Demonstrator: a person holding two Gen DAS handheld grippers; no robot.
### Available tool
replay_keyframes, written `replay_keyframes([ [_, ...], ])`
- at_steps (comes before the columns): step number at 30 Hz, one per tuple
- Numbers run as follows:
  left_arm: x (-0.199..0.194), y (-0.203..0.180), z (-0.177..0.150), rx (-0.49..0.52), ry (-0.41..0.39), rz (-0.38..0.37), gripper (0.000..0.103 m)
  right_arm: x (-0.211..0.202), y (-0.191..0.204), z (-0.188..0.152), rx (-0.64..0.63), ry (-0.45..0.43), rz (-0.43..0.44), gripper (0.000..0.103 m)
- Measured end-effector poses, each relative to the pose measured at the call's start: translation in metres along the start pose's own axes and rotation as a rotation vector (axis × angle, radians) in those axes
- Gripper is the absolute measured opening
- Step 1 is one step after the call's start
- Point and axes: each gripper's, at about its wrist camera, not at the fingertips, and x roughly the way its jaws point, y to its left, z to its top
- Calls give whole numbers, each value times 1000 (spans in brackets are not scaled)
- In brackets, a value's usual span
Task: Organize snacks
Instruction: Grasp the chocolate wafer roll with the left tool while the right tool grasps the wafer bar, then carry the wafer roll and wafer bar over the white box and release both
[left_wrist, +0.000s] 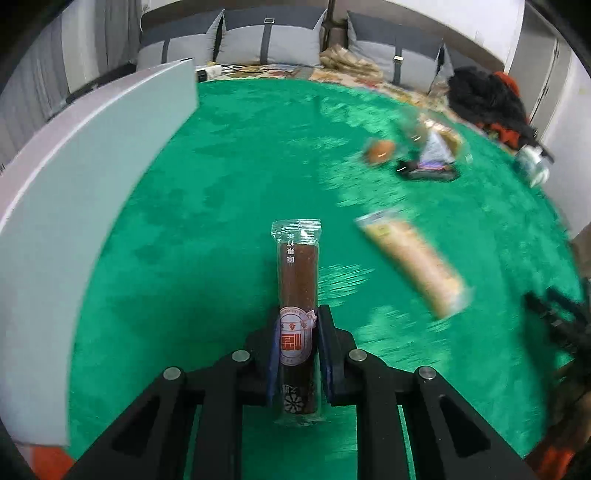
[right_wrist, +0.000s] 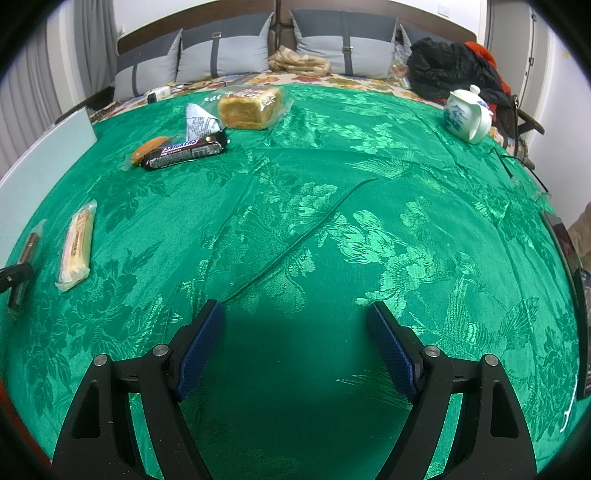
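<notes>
The left gripper (left_wrist: 298, 328) is clamped on a brown snack stick (left_wrist: 298, 280) with Chinese print, held above the green tablecloth (left_wrist: 229, 177). Only the right wrist view shows the right gripper (right_wrist: 295, 325) with jaws wide apart and empty, a teapot (right_wrist: 467, 114), a bread loaf (right_wrist: 249, 107) and a chocolate bar (right_wrist: 184, 149) reading "SNICKERS".

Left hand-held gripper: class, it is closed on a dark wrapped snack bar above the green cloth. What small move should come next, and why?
Probably carry the dark snack bar toward the pale box wall at the left. The left hand-held gripper already pinches the bar near its lower end, and the box wall stands nearest, while the other snacks lie farther right. The right hand-held gripper hangs open and empty.
</notes>
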Motion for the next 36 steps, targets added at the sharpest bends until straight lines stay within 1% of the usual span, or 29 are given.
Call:
replay_keyframes([
  [1,2,5,-1,5,-6,-3,22,0,0,0,0,0,0,83],
  [2,2,8,-3,9,-28,-3,28,0,0,0,1,0,0,83],
  [3,3,9,-4,24,-38,16,35,0,0,0,0,0,-1,83],
  [6,7,4,-6,71,-38,43,36,0,-1,1,5,4,-1,84],
  [7,7,6,-4,71,-26,38,36,1,0,3,6,16,-3,84],
  [8,8,7,-2,65,-13,28,36,3,2,8,6,57,8,83],
  [9,8,11,0,61,-1,20,36,5,6,17,2,117,44,83],
  [10,9,11,4,60,11,15,31,7,15,28,4,167,127,81],
  [11,10,13,5,65,18,18,23,5,26,37,4,188,201,80],
  [12,8,12,5,70,18,27,18,1,47,51,-20,197,263,81],
  [14,2,19,2,47,18,8,18,-3,85,70,-79,211,318,82],
  [16,-3,26,-1,11,19,-9,17,1,132,86,-163,233,359,82],
  [17,-5,30,-3,-7,22,-20,17,5,152,91,-207,243,351,80],
  [19,-13,38,-7,-44,21,-51,17,23,186,92,-300,292,295,80],
  [21,-24,45,-11,-68,8,-78,17,38,198,87,-347,347,227,77],
  [22,-30,49,-13,-78,1,-93,17,44,199,83,-356,370,209,45],
  [23,-37,53,-14,-95,-10,-113,17,46,196,81,-354,380,199,31],
  [24,-42,56,-14,-110,-17,-129,17,42,191,82,-342,360,189,30],
  [26,-55,63,-14,-141,-28,-167,17,36,176,83,-287,379,209,30],
  [27,-65,68,-12,-161,-40,-192,17,27,170,87,-263,361,215,30],
  [28,-75,73,-10,-177,-54,-211,17,17,167,93,-243,344,235,30],
  [30,-98,88,-1,-207,-96,-230,17,-12,172,112,-194,288,326,30],
  [31,-108,97,4,-218,-117,-222,17,-26,178,122,-187,261,367,30],
  [32,-121,113,12,-232,-147,-196,17,-42,190,133,-186,232,414,30],
  [34,-137,142,22,-259,-181,-136,17,-75,224,155,-193,176,528,30],
  [36,-147,182,31,-283,-203,-21,17,-99,265,169,-206,147,631,30],
])
